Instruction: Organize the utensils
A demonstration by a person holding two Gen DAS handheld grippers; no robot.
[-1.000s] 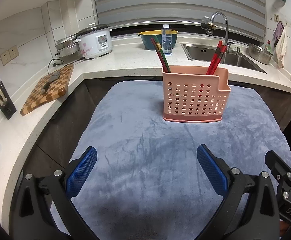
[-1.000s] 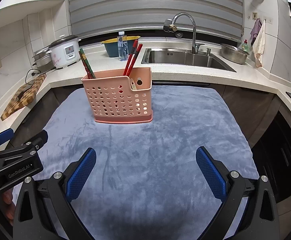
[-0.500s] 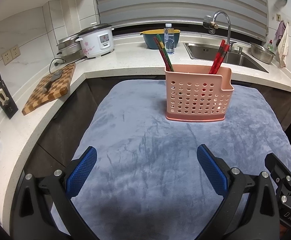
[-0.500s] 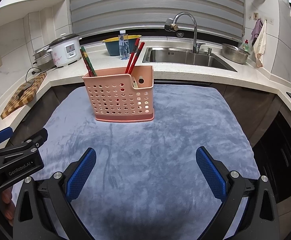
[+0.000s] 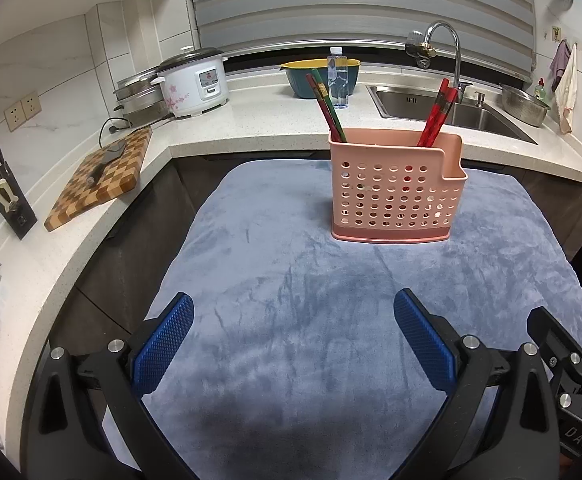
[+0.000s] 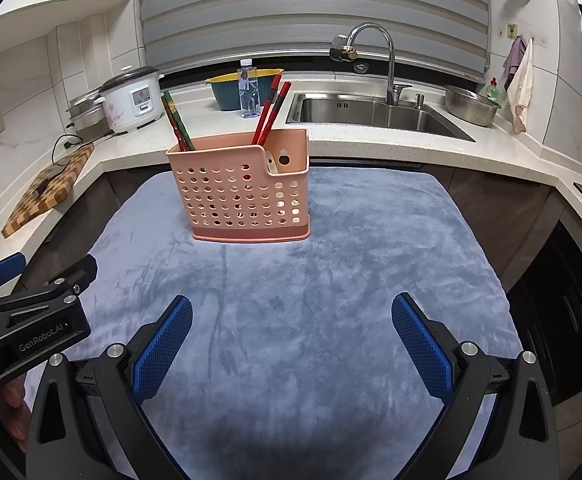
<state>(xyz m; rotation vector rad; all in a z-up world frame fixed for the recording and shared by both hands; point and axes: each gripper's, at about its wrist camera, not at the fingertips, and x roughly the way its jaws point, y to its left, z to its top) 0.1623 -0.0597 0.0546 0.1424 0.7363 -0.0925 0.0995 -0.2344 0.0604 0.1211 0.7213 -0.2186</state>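
A pink perforated utensil holder stands upright on a grey-blue cloth. A red-and-green chopstick pair leans in its left compartment, and a red pair in the right one. My left gripper is open over the near cloth, nothing between its blue pads. My right gripper is open as well and holds nothing. The holder stands well ahead of both grippers.
White counter wraps around, with a rice cooker, a checkered cutting board, a knife block, a bowl and water bottle, a sink with tap and a steel bowl. Dark cabinets lie to the right.
Both views have drifted slightly, so the holder sits a little further right in each frame. Both grippers stay open and empty.
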